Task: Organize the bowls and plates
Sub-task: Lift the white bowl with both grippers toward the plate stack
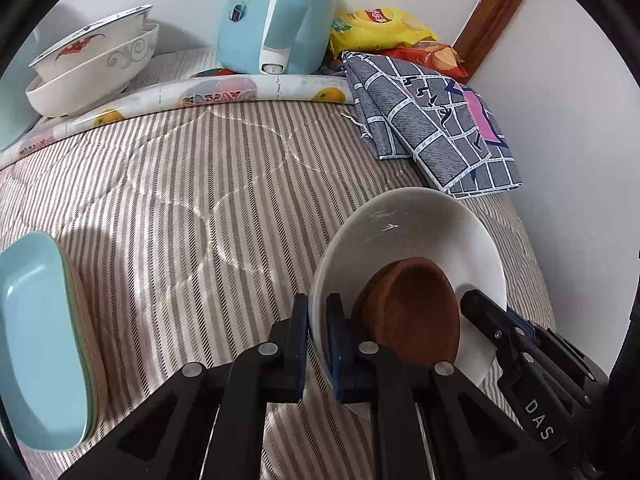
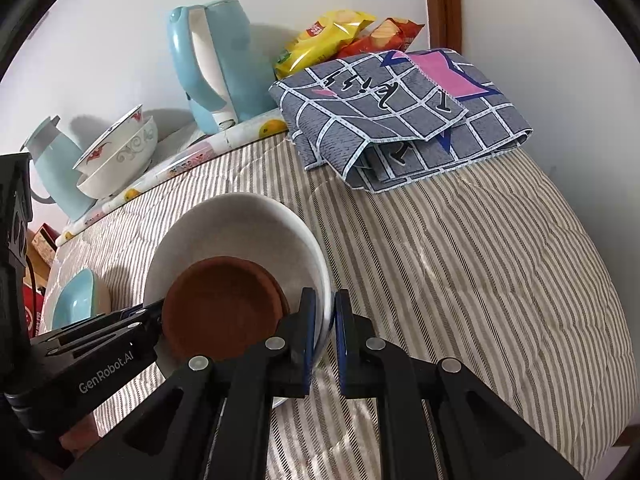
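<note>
Fingers of both grippers clamped on the white plate's rim, one either side. Left gripper point(image 1: 317, 344) pinches the plate's left edge; right gripper point(image 2: 325, 340) pinches the opposite edge, one finger inside the rim, one outside.

White plate point(image 1: 404, 232) sits tilted, seemingly lifted off the striped quilt point(image 1: 180, 200) covering the counter, though I cannot be sure of the gap. Brown saucers point(image 2: 220, 312), two nested by the look of it, lie inside the plate, slid toward the near rim.

Left of the plate: light blue rectangular dishes point(image 1: 40, 340), stacked, well apart from it. Beyond the plate: folded grey grid-pattern cloth point(image 2: 400, 120). Farther back and left of the plate: two stacked patterned bowls point(image 1: 96, 68), a blue kettle point(image 1: 276, 12), snack bags point(image 2: 332, 40) against the wall.

Step in hand, as I judge it: carrying the loaded plate two-handed toward a stacking spot. Next move calls for both hands travelling together, rim kept level so the saucers do not slide out, then a gentle set-down before either grip lets go.
</note>
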`<state>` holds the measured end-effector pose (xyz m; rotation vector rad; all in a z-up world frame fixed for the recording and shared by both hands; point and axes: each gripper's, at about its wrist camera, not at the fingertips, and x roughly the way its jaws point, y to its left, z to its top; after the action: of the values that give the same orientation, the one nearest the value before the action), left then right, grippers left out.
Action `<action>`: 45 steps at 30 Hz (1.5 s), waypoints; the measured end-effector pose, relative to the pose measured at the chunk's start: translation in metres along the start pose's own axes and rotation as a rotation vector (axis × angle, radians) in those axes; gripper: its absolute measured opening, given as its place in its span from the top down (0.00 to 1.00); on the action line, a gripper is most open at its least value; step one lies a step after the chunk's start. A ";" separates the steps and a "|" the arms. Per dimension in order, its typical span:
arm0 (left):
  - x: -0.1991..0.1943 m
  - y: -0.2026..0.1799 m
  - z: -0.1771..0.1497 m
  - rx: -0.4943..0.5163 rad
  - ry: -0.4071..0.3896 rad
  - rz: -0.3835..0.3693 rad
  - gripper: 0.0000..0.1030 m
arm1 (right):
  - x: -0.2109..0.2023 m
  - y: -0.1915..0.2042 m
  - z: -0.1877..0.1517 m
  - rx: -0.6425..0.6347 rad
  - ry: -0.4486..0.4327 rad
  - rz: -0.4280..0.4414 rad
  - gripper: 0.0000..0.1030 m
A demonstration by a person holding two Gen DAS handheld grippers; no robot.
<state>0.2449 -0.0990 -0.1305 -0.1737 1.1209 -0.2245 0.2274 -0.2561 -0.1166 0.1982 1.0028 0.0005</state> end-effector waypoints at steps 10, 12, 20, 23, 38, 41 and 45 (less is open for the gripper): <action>-0.023 0.009 -0.004 -0.006 -0.022 0.001 0.91 | -0.018 0.015 -0.007 -0.001 -0.019 0.020 0.91; -0.030 0.012 -0.004 -0.006 -0.031 0.000 0.91 | -0.023 0.018 -0.007 -0.001 -0.028 0.026 0.91; -0.053 0.022 -0.004 0.000 -0.056 0.011 0.91 | -0.037 0.035 -0.008 -0.007 -0.048 0.041 0.91; -0.060 0.025 -0.004 0.003 -0.066 0.014 0.91 | -0.042 0.040 -0.007 -0.004 -0.056 0.052 0.91; -0.087 0.048 -0.001 0.002 -0.089 0.016 0.91 | -0.057 0.072 -0.007 -0.028 -0.091 0.060 0.91; -0.092 0.053 -0.001 0.000 -0.095 0.018 0.91 | -0.058 0.077 -0.007 -0.027 -0.093 0.066 0.91; -0.098 0.062 -0.001 -0.007 -0.102 0.022 0.91 | -0.059 0.086 -0.008 -0.029 -0.092 0.077 0.91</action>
<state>0.2088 -0.0134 -0.0613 -0.1769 1.0221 -0.1908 0.1967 -0.1756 -0.0575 0.2079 0.9025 0.0752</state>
